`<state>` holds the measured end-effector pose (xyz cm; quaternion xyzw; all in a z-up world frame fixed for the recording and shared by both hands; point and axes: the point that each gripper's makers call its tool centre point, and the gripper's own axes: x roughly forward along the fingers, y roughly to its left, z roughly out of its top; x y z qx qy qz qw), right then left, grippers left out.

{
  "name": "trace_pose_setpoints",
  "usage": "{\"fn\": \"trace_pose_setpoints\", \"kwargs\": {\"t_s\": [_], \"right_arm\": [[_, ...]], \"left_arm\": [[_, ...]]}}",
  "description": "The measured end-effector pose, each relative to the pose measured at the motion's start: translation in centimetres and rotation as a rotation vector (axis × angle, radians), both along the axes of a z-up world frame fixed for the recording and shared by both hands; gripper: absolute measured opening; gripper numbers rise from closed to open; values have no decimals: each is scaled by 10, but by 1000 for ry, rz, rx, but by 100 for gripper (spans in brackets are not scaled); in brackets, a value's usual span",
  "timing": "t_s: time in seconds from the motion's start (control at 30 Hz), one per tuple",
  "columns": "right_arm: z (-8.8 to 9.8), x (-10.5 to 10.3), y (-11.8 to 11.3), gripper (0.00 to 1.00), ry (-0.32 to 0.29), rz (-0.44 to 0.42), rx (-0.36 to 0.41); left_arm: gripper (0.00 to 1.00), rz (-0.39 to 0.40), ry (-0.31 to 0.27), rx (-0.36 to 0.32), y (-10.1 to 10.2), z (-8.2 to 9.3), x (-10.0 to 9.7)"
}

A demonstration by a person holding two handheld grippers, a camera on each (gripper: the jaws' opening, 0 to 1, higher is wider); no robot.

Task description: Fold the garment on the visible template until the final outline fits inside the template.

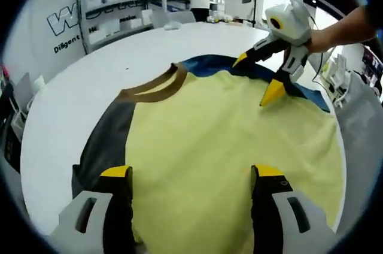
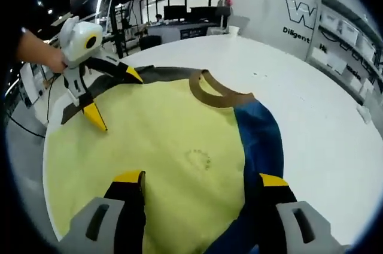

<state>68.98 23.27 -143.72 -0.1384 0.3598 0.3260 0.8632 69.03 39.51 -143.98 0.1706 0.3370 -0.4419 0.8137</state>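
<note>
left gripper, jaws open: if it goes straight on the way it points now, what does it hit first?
Most likely the yellow shirt front, which spreads out between and beyond the left gripper jaws. The brown collar lies further on. Its height above the cloth is unclear.

Yellow garment (image 1: 227, 146) spread flat, unfolded, on white table; brown collar; one grey sleeve, one blue.

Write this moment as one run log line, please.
shirt: flat on table, unfolded | left gripper: open, over hem | right gripper: open, over shirt, blue sleeve side | fold: not begun
</note>
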Motion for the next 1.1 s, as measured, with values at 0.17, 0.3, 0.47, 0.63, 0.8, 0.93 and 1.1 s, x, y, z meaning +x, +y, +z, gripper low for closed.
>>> {"fn": "trace_pose_setpoints", "kwargs": {"t_s": [0.17, 0.3, 0.47, 0.63, 0.8, 0.93, 1.1], "right_arm": [[-12, 7, 0, 75, -4, 6, -12], [-12, 13, -5, 75, 0, -3, -26], [-15, 24, -17, 88, 20, -17, -32], [-18, 32, -24, 99, 26, 22, -32], [-18, 40, -27, 99, 27, 48, -32], [-18, 48, -30, 99, 35, 69, -43], [-18, 55, -32, 99, 40, 83, -49]], "left_arm": [[81, -18, 21, 15, -10, -7, -3], [83, -19, 12, 18, -13, -7, -1], [87, -14, 9, 29, -20, -7, -1], [95, 25, 8, 29, -26, -8, 5], [96, 55, 5, 23, -32, -8, 10], [98, 79, 7, 22, -38, -9, 15], [99, 86, 6, 21, -40, -8, 22]]}}
